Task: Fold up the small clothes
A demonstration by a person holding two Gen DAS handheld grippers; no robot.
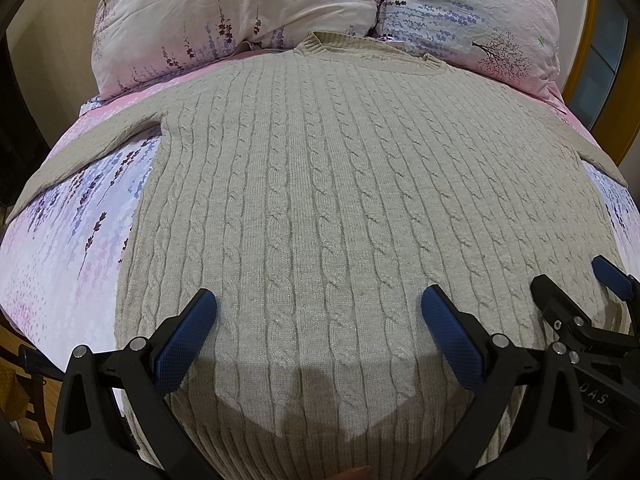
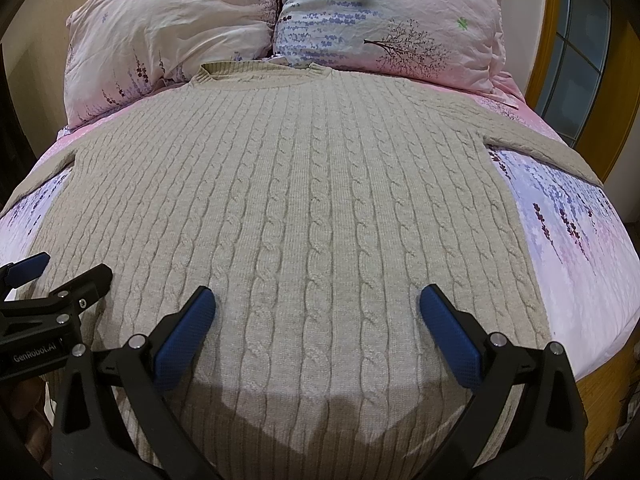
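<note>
Nearest the cameras, the left gripper and the right gripper both hang with their blue-padded fingers spread wide and holding nothing, side by side over the lower part of the garment; each casts a shadow on the knit beneath it, which suggests they are poised just above the hem end, probably to begin a first fold.

The beige cable-knit sweater lies flat and face-up on the bed, hem toward the person, ribbed collar away, sleeves stretched out to either side; spread like this, it seems laid ready for folding, with no fold yet made.

Under it is the pink and lilac floral bedsheet; beyond the collar stand two matching floral pillows, touching one another.

The left wrist view shows the sweater's left sleeve running off toward the bed's edge, and the other gripper at its right margin; the right wrist view shows instead the right sleeve, a yellow wooden frame beside a glazed panel, and the bed's near right edge.
</note>
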